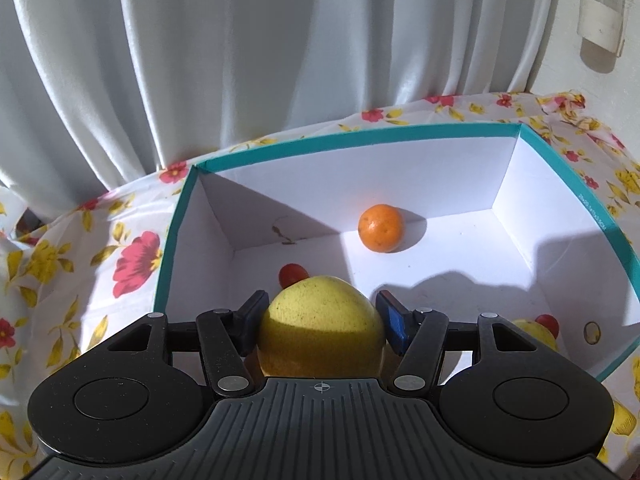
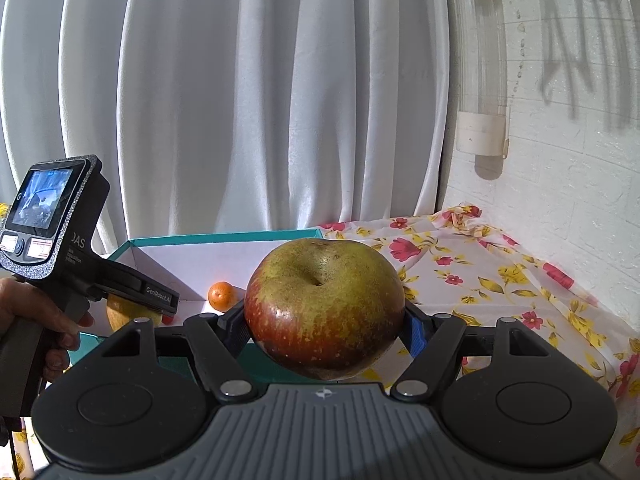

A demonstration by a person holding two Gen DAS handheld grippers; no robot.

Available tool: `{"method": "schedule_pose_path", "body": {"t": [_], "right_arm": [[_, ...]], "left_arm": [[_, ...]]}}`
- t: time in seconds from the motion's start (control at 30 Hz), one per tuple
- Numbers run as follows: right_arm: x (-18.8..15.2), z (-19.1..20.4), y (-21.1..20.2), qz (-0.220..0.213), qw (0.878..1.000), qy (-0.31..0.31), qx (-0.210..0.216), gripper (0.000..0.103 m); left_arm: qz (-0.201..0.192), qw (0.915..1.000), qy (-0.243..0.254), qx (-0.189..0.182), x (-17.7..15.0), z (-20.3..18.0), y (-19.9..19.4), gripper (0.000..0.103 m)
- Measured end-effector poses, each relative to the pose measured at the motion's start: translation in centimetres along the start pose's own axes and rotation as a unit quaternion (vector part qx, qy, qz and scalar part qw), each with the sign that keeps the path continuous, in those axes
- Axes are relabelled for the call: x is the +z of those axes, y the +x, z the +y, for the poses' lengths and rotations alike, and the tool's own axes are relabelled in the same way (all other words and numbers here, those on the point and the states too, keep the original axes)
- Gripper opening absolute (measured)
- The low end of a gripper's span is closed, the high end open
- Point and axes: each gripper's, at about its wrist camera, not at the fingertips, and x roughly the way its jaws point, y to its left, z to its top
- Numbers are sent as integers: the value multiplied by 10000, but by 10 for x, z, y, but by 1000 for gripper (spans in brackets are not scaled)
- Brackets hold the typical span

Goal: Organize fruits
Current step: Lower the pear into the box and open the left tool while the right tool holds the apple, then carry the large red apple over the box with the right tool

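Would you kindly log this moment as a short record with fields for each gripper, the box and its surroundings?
left gripper: shut on a yellow fruit, held over the box
right gripper: shut on a red-green apple, held outside the box
box: teal rim, white inside, open top
in box: orange, small red fruit; another yellow fruit and red one near the right wall
surface: floral cloth
backdrop: white curtain
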Motion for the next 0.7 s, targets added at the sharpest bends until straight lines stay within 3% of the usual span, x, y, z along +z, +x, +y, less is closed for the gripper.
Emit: {"method": "schedule_pose_path", "body": {"t": [0.2, 0.23, 0.3, 0.33, 0.47, 0.7], "right_arm": [[0, 2, 0, -3, 10000, -8, -25, 73], [0, 2, 0, -4, 10000, -13, -27, 73], [0, 2, 0, 3, 10000, -3, -38, 73], [0, 2, 0, -3, 10000, 1, -36, 73], [0, 3, 0, -14, 10000, -16, -29, 73], [1, 4, 0, -70, 10000, -50, 50, 73]], "left_arm": [[-64, 9999, 28, -102, 1, -3, -3, 66], [-121, 9999, 33, -87, 1, -3, -6, 70], [-241, 9997, -7, -75, 2, -2, -12, 92], [-270, 9996, -11, -81, 2, -2, -16, 95], [-321, 9994, -42, -107, -1, 1, -32, 101], [-262, 9995, -175, 92, -10, 14, -54, 103]]}}
